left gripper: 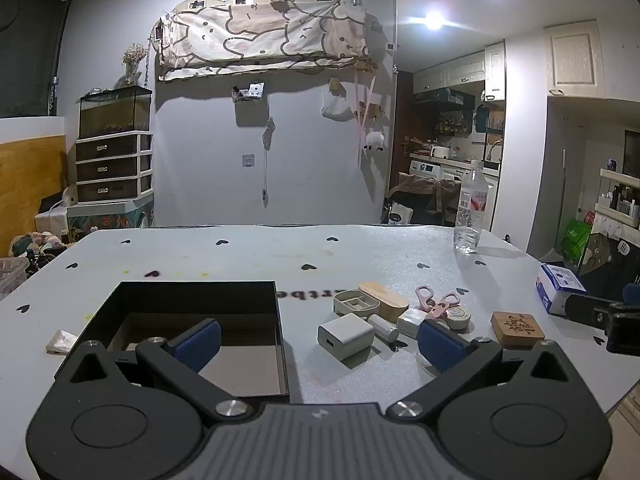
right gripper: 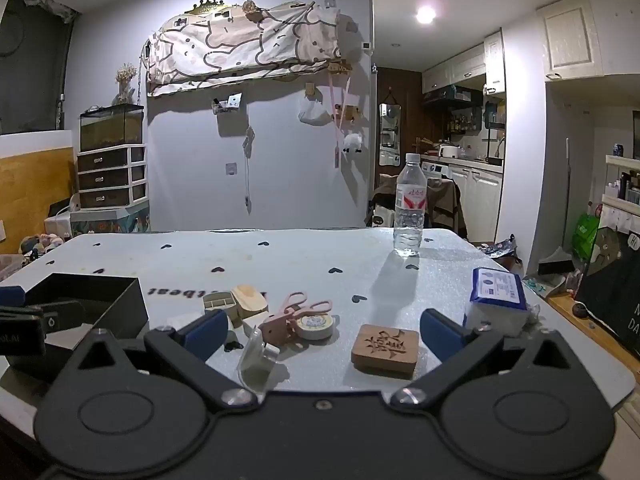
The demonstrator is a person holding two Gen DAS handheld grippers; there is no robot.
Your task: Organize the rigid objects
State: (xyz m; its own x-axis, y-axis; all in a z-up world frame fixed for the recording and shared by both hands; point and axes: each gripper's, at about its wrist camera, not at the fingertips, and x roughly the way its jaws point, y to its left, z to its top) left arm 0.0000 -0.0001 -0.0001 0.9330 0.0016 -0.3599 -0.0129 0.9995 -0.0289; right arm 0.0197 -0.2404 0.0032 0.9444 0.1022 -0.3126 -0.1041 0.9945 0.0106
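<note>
The left claw point(left gripper: 318, 342) hangs wide apart and holds nothing; its left blue pad sits over the black box point(left gripper: 192, 332), its right pad point(left gripper: 440, 344) just in front of a small cluster of things. The white charger cube point(left gripper: 346, 335) lies between the 2 pads, touching neither. Just beside it lies a white cylinder point(left gripper: 383, 327), and behind that a beige divided tray point(left gripper: 356, 304) with a wood-topped case point(left gripper: 384, 300) leaning against it. Pink scissors point(left gripper: 436, 302) and a roll of tape point(left gripper: 459, 316) sit right of those, near a carved wooden block point(left gripper: 517, 329).

The right claw point(right gripper: 322, 334) is likewise spread open and empty above the surface point(right gripper: 280, 256). Between its fingers lie a pale translucent piece point(right gripper: 256, 354), tilted on edge, the same scissors point(right gripper: 294, 312) touching the tape roll point(right gripper: 316, 326), and the wooden block point(right gripper: 385, 346). The black box point(right gripper: 86, 304) stands at the left, with the left claw's body over it. A blue and white carton point(right gripper: 498, 292) rests near the surface's right edge, and a water bottle point(right gripper: 409, 208) stands upright at the far side, well apart from the cluster.
</note>
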